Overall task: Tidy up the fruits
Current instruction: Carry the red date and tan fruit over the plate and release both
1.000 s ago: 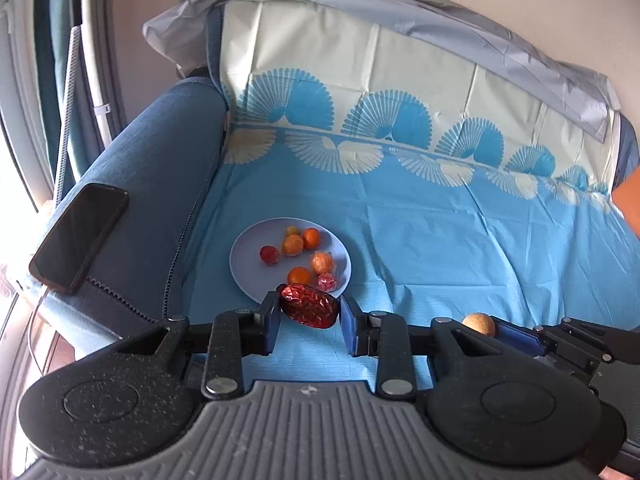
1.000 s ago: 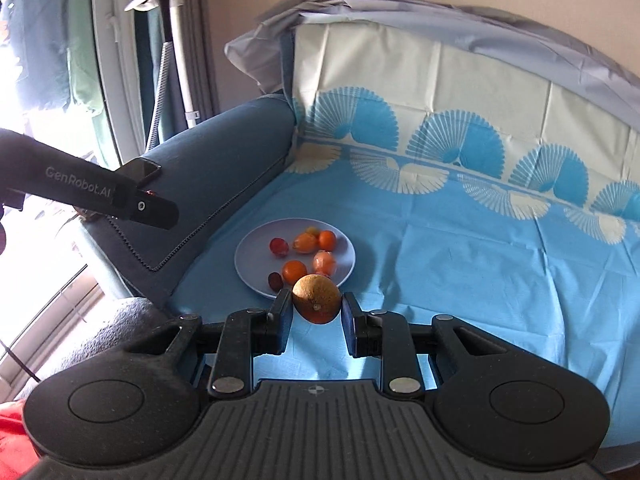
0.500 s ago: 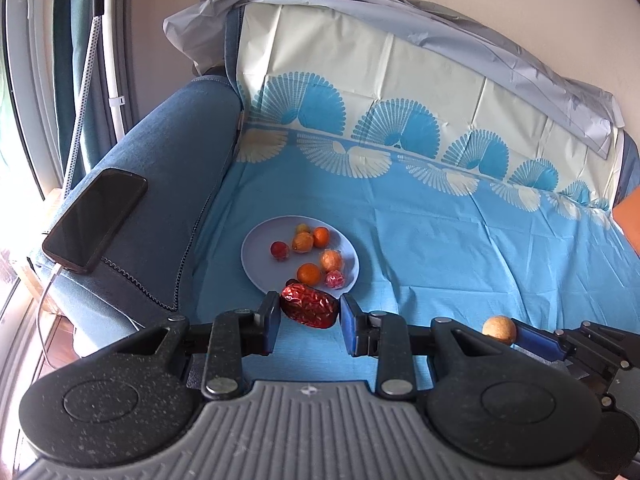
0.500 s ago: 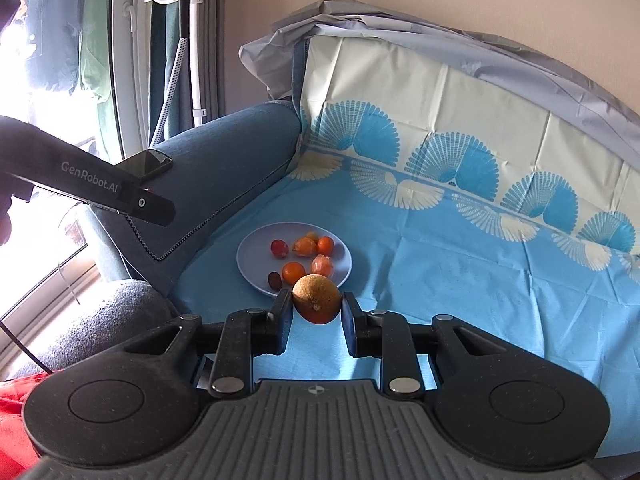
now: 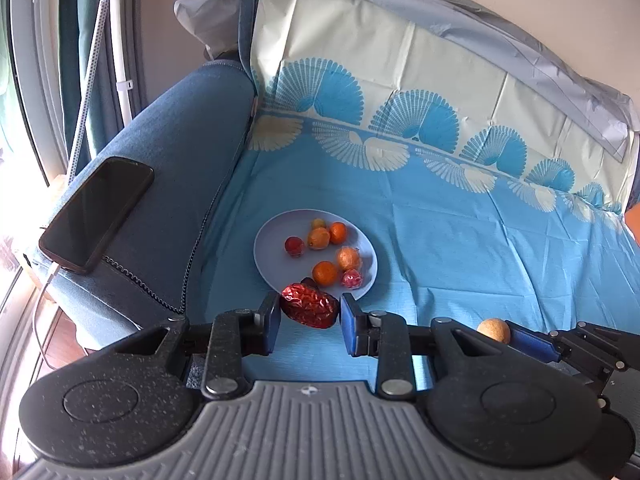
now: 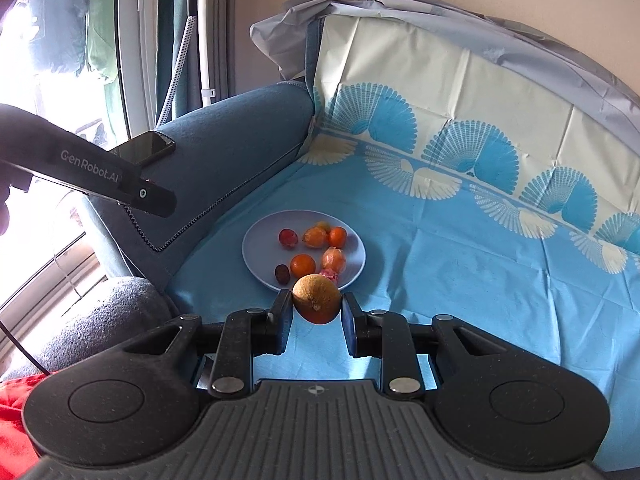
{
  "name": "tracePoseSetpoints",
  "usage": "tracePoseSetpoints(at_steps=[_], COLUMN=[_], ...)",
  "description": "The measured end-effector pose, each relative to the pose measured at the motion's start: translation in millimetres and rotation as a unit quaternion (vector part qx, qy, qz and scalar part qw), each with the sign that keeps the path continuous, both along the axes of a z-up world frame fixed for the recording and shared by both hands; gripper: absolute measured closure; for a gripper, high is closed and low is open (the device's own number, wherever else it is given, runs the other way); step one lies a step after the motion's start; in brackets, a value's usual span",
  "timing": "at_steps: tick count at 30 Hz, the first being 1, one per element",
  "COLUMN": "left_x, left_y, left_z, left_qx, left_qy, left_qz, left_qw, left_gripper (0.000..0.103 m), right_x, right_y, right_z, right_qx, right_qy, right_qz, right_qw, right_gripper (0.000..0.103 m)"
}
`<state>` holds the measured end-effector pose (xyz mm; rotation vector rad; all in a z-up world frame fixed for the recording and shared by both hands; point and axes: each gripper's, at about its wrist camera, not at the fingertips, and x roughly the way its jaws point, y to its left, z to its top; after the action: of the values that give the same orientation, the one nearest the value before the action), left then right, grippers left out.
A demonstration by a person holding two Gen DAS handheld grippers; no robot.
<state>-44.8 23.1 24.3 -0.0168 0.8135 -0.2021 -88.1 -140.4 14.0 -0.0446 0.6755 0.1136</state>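
Left tongs (image 5: pixel 309 320) gripped a wrinkled red fruit (image 5: pixel 308 311), hiding the plate's (image 5: pixel 272 240) near edge just ahead; right tongs (image 6: pixel 316 314) clamped a brownish-orange fruit (image 6: pixel 316 298), covering a pink piece beyond.

My left gripper (image 5: pixel 308 320) and right gripper (image 6: pixel 316 318) look alike: speckled black plastic arms, round silver screws, blue pads (image 5: pixel 349 326), a ribbed grey base at bottom centre. At the right view's left edge, white "GenRobot.AI" lettering marks my black housing.
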Motion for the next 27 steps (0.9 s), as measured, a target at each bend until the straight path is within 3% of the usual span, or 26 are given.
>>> tracePoseSetpoints(at_steps=[27], left_x=[111], left_y=[-26], left_z=[-41], left_qx=[0.041], left_qy=[0.065], left_qz=[-0.005], left_qw=[0.9970], left_gripper=[0.068], right_x=[93], right_y=[-17], right_z=[-45], right_qx=[0.039], right_qy=[0.056], right_qz=[-0.009], right_qw=[0.998], right_gripper=[0.075])
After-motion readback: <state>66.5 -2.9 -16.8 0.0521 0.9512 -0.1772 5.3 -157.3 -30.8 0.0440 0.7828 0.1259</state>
